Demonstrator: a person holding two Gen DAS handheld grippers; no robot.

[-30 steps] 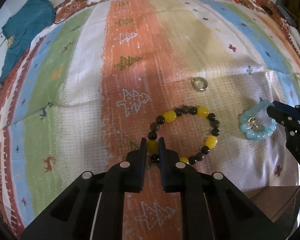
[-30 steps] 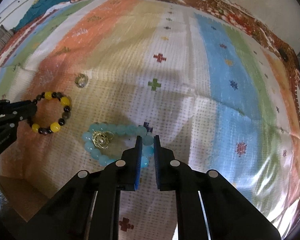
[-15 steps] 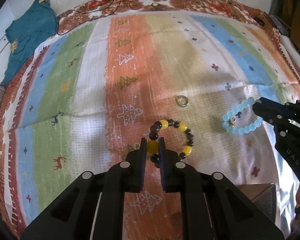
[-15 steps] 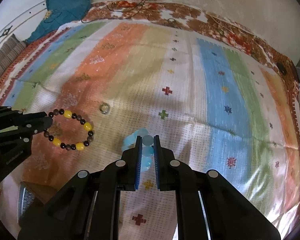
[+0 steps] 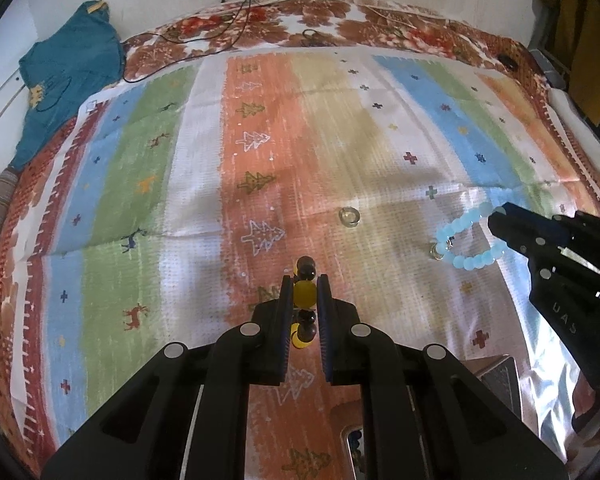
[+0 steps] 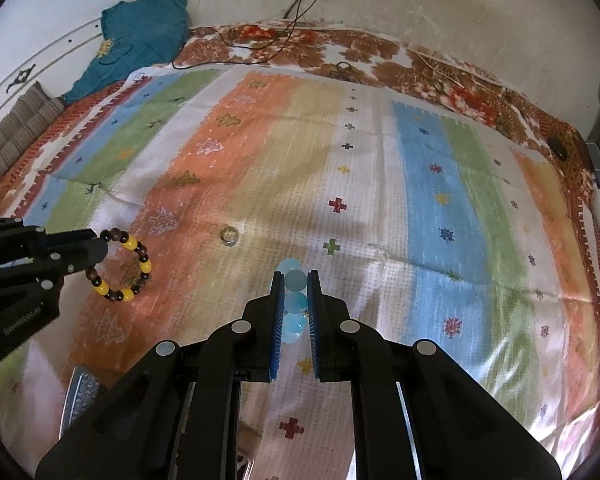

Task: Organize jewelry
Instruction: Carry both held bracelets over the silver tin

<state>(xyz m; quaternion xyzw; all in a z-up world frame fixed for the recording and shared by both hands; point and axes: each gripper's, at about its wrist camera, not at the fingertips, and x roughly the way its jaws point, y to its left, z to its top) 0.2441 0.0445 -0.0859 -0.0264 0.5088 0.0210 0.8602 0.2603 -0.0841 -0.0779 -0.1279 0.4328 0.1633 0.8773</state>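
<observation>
My left gripper (image 5: 304,280) is shut on a bracelet of yellow and dark brown beads (image 5: 304,294), which hangs edge-on between the pads above the striped cloth. From the right wrist view the same bracelet (image 6: 121,266) shows as a full loop at the left gripper's tip (image 6: 100,249). My right gripper (image 6: 294,276) is shut on a pale blue bead bracelet (image 6: 294,280). In the left wrist view that blue bracelet (image 5: 462,236) dangles with a small gold charm from the right gripper's tip (image 5: 496,220). A small ring (image 5: 349,216) lies flat on the cloth between the two bracelets.
A striped cloth (image 5: 204,152) covers a bed with a floral sheet (image 6: 380,52) near the wall. A teal garment (image 5: 68,80) lies at the far left corner. Cables (image 6: 300,12) run down the wall. A box corner (image 5: 496,380) shows near the front edge.
Both grippers have risen with their bracelets, which lay flat on the cloth and now hang clear of it. The ring has stayed where it was.
</observation>
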